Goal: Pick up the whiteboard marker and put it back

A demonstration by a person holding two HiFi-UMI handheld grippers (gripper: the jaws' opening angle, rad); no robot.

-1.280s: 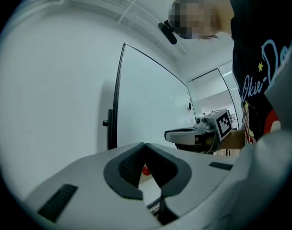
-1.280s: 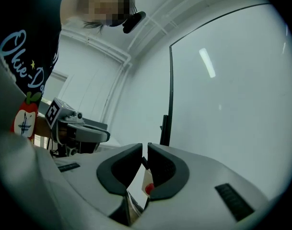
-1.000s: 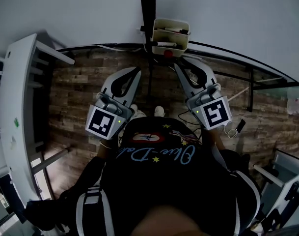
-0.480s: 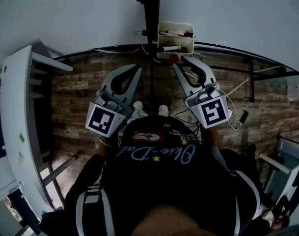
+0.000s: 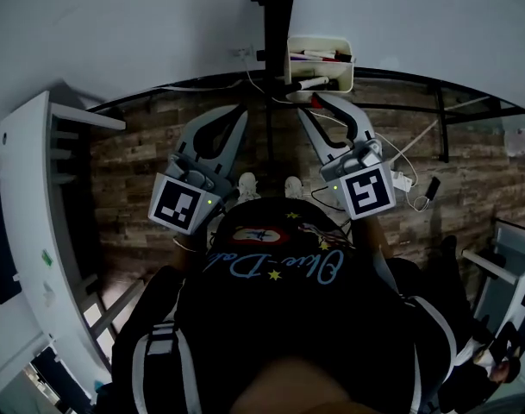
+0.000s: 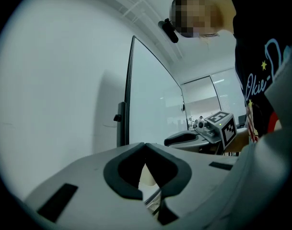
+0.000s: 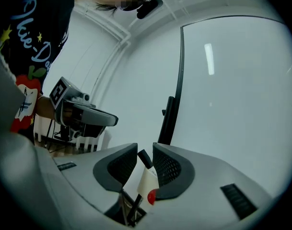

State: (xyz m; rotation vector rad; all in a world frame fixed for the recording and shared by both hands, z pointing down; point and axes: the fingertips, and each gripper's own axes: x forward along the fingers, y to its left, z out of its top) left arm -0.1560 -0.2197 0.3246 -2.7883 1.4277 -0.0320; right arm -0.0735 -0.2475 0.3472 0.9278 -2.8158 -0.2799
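My right gripper [image 7: 145, 150] is shut on a whiteboard marker [image 7: 148, 180] with a white body, a black cap pointing out past the tips and a red rear end. In the head view the right gripper [image 5: 318, 103] sits just below a cream marker holder [image 5: 340, 74] on the whiteboard, with the marker's red end [image 5: 316, 100] at its tips. The holder has other markers in it. My left gripper [image 5: 238, 112] hangs level to the left, shut and empty; in its own view the left gripper [image 6: 145, 145] has its tips touching.
A black post [image 5: 277, 24] runs up the whiteboard beside the holder. A white shelf unit [image 5: 34, 197] stands at the left. Cables and a plug [image 5: 407, 179] lie on the wood-pattern floor at the right, under a black rail [image 5: 434, 89].
The head view has swung left, so the holder sits further right and higher in it. The right gripper with the marker has come up closer under the holder. The left gripper has barely moved.
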